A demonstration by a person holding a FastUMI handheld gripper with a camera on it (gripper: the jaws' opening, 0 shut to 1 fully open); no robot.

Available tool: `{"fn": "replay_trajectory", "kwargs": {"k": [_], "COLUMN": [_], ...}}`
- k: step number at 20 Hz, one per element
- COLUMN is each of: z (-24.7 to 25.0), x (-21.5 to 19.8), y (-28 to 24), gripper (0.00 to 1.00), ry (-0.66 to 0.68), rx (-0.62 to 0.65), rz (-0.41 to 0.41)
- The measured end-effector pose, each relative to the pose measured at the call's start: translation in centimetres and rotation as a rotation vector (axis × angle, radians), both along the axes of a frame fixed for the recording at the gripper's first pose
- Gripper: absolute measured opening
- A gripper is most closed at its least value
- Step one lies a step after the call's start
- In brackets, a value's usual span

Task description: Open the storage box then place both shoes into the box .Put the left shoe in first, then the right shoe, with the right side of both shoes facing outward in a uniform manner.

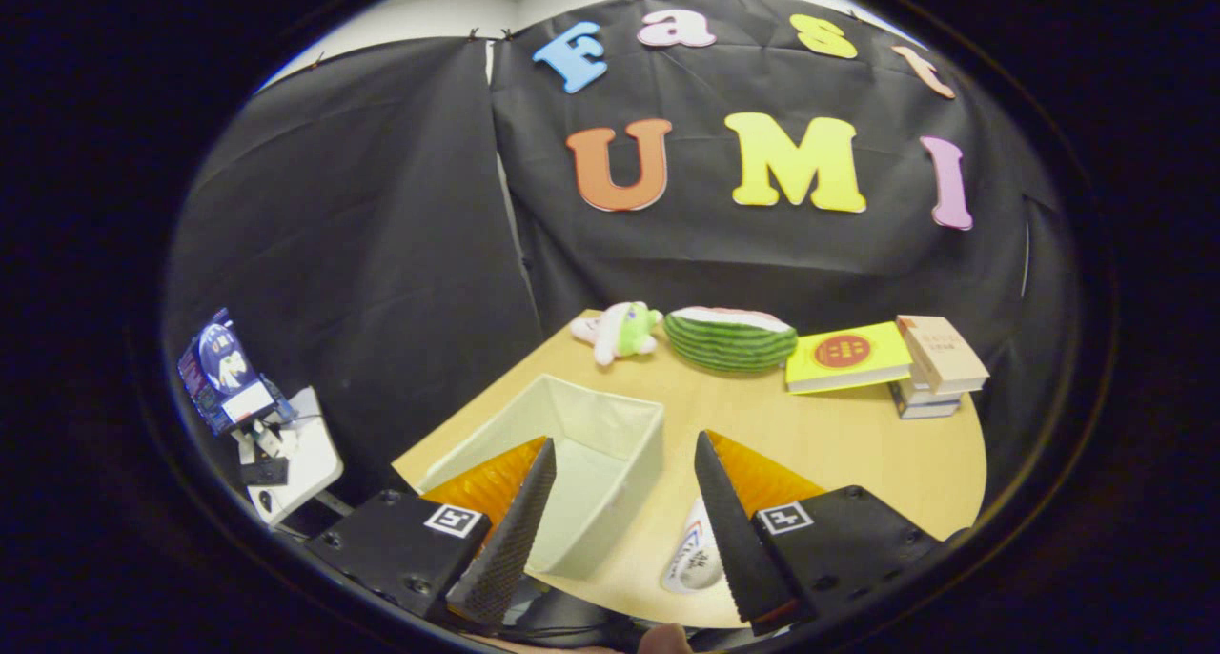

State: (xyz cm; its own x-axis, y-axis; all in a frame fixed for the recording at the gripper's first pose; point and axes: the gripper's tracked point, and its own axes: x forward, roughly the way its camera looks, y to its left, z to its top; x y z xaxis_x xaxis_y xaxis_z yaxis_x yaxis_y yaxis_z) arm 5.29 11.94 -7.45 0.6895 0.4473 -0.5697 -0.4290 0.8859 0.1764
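From my feed the hand-held gripper (624, 463) hangs above the near edge of the light wooden tabletop (839, 444) with its two fingers spread wide apart and nothing between them, so I read it as released. Just beside the right finger, low against it, I see part of a white shoe (694, 554) with coloured marks on its side lying on the tabletop; the finger covers the rest of it. Between the fingers and reaching under the left one sits the pale, cream-coloured fabric storage box (610, 444), rectangular, with its top open and its inside bare as far as I can see. Beyond the box, near the far edge of the tabletop, lie a small white and green plush toy (620, 330) and, just to its right, a green striped watermelon-shaped cushion (729, 339). Further right a yellow book with a red round mark (846, 357) leans on a short stack of books (939, 373), the top one beige. Off the tabletop to the left stands a white stand carrying a small blue screen (224, 373)
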Motion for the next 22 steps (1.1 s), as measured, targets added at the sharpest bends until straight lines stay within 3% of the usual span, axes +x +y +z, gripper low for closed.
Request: {"fn": "replay_trajectory", "kwargs": {"k": [12, 22], "z": [-19.2, -26.7], "x": [-0.4, 0.1], "y": [-8.7, -8.4], "gripper": [0.9, 0.89], "ry": [0.485, 0.702], "rx": [-0.141, -0.099], "rz": [-0.124, -0.17]}}
